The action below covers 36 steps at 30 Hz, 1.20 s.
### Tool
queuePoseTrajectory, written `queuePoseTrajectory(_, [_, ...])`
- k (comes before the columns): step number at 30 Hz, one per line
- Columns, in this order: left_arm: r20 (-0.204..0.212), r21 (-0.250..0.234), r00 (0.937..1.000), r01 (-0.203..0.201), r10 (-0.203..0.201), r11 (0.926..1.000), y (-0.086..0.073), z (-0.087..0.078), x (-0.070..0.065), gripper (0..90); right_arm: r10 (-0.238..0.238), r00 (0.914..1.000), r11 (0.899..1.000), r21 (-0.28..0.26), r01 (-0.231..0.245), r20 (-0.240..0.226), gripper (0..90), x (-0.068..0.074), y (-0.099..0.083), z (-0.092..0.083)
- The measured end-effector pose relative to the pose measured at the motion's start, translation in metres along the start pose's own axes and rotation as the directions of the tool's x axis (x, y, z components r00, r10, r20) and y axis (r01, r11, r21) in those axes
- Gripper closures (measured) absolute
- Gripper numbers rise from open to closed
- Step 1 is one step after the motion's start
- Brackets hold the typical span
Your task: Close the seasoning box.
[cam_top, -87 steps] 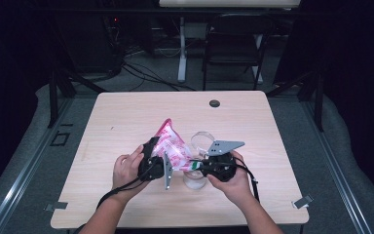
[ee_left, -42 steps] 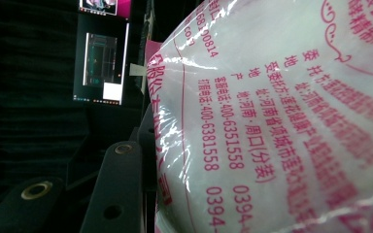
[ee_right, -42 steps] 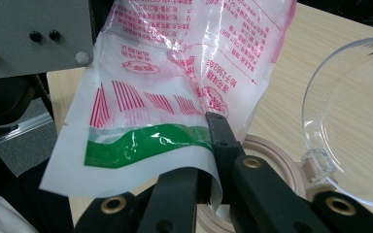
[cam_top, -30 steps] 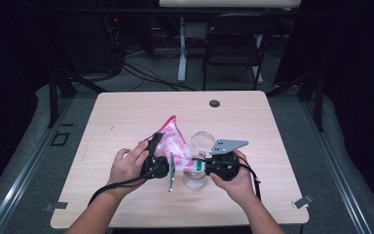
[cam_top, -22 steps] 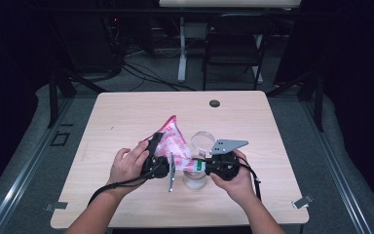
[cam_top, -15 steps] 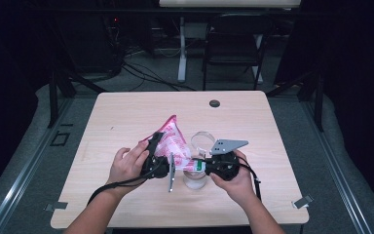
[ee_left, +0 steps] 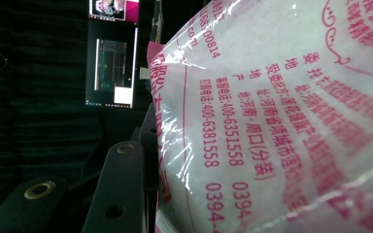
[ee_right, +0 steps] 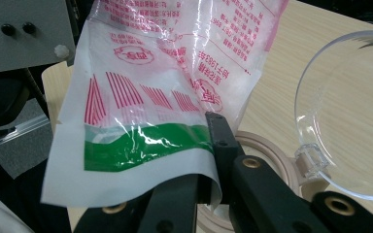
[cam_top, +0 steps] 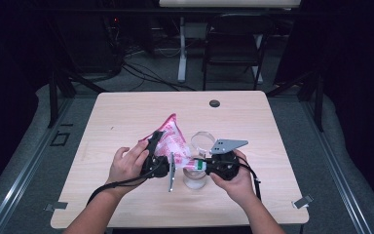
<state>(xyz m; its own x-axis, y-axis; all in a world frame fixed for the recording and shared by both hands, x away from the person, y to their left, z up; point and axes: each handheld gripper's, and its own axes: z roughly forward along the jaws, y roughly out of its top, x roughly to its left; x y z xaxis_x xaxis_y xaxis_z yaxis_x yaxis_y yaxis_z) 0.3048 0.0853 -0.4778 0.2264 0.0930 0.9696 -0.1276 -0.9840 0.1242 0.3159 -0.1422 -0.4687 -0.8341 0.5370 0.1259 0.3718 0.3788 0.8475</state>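
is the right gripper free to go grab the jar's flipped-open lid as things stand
Probably not yet. The right gripper is shut on the bag's bottom edge, held over the jar. The clear lid stands open close beside it with nothing between, but the gripper would have to let go of the bag first.

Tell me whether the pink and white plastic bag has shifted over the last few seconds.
Yes, slightly. The pink and white plastic bag has tipped a little: its top corner now sits nearer the small black disc on the table, up and right.
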Motion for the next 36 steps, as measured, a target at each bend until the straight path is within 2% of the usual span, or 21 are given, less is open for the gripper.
queuePoseTrajectory(9, [0.004,-0.003,1.0000,0.004,-0.004,1.0000,0.0002,-0.0007,0.0006,63.1,0.012,0.9999,1.000,0.009,-0.012,-0.004,90.0,-0.0011,-0.0004,0.0002])
queuePoseTrajectory(36, [-0.018,-0.015,0.9997,-0.018,0.018,0.9997,0.0040,-0.0035,0.0024,64.0,0.013,0.9999,1.000,0.019,-0.014,0.003,90.0,-0.0034,-0.0011,-0.0011])
